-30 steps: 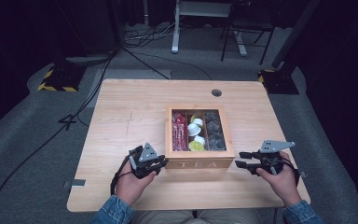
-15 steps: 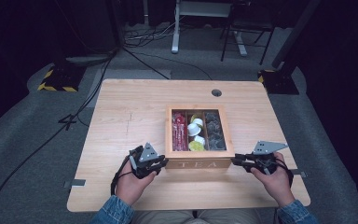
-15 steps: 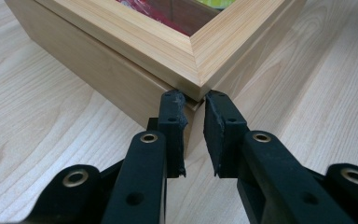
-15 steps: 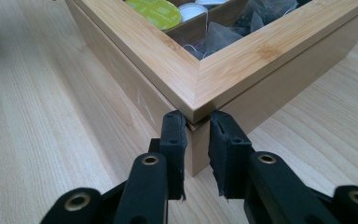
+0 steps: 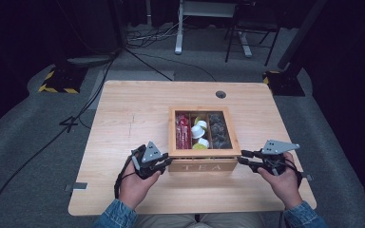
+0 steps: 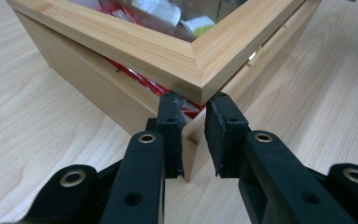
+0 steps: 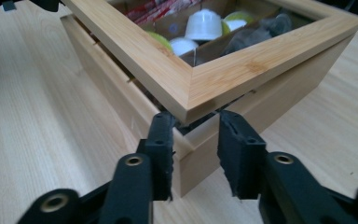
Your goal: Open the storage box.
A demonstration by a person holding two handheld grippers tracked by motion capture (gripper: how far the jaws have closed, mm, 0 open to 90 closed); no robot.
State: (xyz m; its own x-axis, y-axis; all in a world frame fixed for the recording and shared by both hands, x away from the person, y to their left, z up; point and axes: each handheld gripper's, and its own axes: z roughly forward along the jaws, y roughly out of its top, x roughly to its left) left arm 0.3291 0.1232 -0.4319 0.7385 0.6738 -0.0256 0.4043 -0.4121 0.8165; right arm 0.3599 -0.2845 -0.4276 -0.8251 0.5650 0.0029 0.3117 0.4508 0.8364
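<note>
A wooden tea box point(image 5: 204, 167) with a glass-windowed lid point(image 5: 204, 153) stands at the middle front of the table. It holds red packets point(image 5: 183, 130), white and green capsules point(image 5: 199, 133) and dark sachets point(image 5: 219, 132). The lid's front point(image 6: 121, 44) sits slightly raised off the base. My left gripper point(image 5: 167, 164) point(image 6: 195, 99) is under the lid's front left corner, its jaws shut on the box's corner edge. My right gripper point(image 5: 241, 158) point(image 7: 196, 116) straddles the front right corner under the lid point(image 7: 242, 70). Its jaws have just been opening, and the pads stand off the wood.
The wooden table point(image 5: 123, 114) has a round cable hole point(image 5: 221, 94) behind the box. Cables and stand legs lie on the grey floor beyond the far edge. A person's hands and denim sleeves come in from the near edge.
The right gripper nudged slightly toward the box and back. The left hand and the box have stayed put.
</note>
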